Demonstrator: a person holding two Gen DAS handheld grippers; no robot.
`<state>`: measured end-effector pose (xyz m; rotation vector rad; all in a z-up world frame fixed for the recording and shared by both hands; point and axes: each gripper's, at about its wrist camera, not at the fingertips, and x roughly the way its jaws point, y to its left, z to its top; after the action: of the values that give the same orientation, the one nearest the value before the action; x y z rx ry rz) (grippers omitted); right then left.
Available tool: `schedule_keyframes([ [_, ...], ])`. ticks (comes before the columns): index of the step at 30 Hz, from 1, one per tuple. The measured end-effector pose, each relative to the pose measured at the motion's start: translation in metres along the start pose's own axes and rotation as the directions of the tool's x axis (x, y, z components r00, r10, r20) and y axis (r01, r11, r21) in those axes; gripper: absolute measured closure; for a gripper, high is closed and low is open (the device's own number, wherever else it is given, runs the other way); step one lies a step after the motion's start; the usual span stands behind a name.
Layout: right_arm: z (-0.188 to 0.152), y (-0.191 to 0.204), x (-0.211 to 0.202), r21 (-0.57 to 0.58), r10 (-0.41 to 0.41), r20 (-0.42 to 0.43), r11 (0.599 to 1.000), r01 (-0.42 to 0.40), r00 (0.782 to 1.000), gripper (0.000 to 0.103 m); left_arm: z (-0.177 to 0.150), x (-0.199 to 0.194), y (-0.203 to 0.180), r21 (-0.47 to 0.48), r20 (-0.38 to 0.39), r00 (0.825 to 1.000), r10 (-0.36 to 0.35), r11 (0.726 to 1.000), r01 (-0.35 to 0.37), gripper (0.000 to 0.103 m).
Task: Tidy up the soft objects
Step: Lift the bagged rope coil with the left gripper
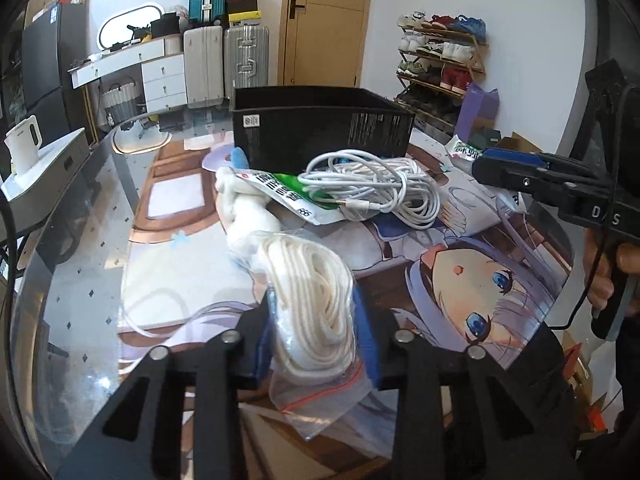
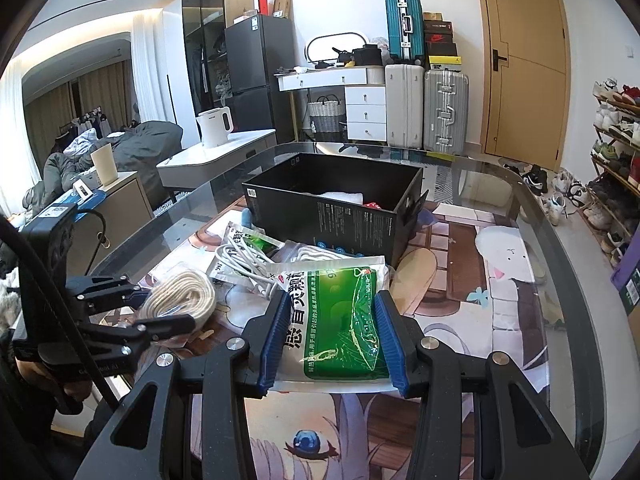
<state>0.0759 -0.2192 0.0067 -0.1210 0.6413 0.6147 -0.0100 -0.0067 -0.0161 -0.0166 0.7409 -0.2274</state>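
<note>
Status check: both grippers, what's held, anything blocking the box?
Left gripper shut on bagged rope. Right gripper shut on green packet. Black box open; white cable lies before it.

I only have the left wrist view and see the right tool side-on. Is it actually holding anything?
Observer: Yes. The right tool is shut on the green sachet pack, with a blue pad pressed against each long edge.
Operator: From here the black box shows only its outer wall. Is anything in it yet?
Observer: The right wrist view looks over the rim of the black box. A white item and a red item already lie inside, near the right end. I cannot tell what they are.
</note>
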Motion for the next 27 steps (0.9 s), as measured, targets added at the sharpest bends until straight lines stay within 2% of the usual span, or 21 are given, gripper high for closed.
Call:
schedule_keyframes([
  [11,0.008,0.002,-0.002,-0.006,0.004,0.02,1.0,-0.004,1.0,0.059,0.015,-0.033,0.018,-0.039,0.106,0.994,-0.038,0.998,0.043,0.076],
  [12,0.008,0.001,-0.002,-0.007,0.004,0.022,1.0,-0.004,1.0,0.059,0.018,-0.035,0.021,-0.045,0.119,0.992,-0.037,0.998,0.043,0.082],
  [16,0.011,0.001,-0.002,-0.01,0.007,0.029,1.0,-0.006,1.0,0.059,0.029,-0.038,0.028,-0.061,0.154,0.987,-0.04,0.997,0.05,0.087],
  [20,0.012,0.001,0.001,-0.012,0.007,0.022,1.0,-0.007,1.0,0.059,0.027,-0.027,0.032,-0.056,0.112,0.993,-0.034,0.998,0.041,0.087],
  [22,0.011,0.0,0.001,-0.011,0.005,0.018,1.0,-0.005,1.0,0.059,0.023,-0.024,0.031,-0.05,0.097,0.995,-0.025,0.998,0.03,0.083],
  [23,0.011,0.0,0.001,-0.01,0.004,0.017,1.0,-0.004,1.0,0.059,0.02,-0.023,0.03,-0.049,0.091,0.996,-0.024,0.998,0.029,0.07],
  [24,0.01,0.0,0.001,-0.008,0.004,0.016,1.0,-0.004,1.0,0.059,0.018,-0.021,0.031,-0.053,0.081,0.997,-0.003,0.999,0.008,0.05],
  [27,0.009,-0.001,0.003,-0.01,0.006,0.013,1.0,-0.006,1.0,0.059,0.012,-0.018,0.033,-0.063,0.066,0.997,0.034,0.998,-0.03,0.046],
])
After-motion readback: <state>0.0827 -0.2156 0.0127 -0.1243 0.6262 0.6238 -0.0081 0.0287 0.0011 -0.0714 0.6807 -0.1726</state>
